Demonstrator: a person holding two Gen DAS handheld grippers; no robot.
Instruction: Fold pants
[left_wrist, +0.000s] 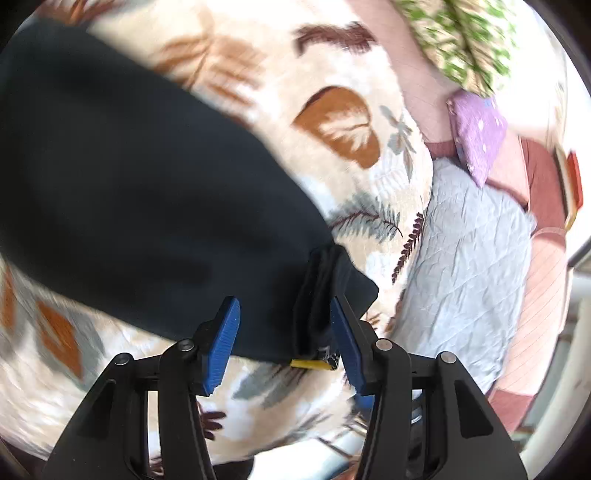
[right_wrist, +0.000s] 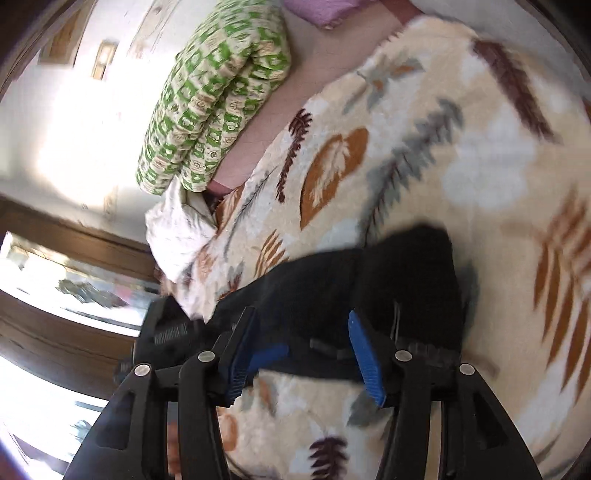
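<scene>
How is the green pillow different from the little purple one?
The green pillow has a checked green and cream pattern; the purple pillow is plain purple with tiny dots. The green pillow looks bigger and puffier than the purple pillow. Both lie on the pink sheet.

1. Your right gripper (right_wrist: 301, 349) has its jaws spread apart, the black pants (right_wrist: 369, 280) lying between them.
2. The pants rest on a leaf-print blanket (right_wrist: 424, 147).
3. A green quilt (right_wrist: 218, 96) sits folded beyond the blanket.
</scene>
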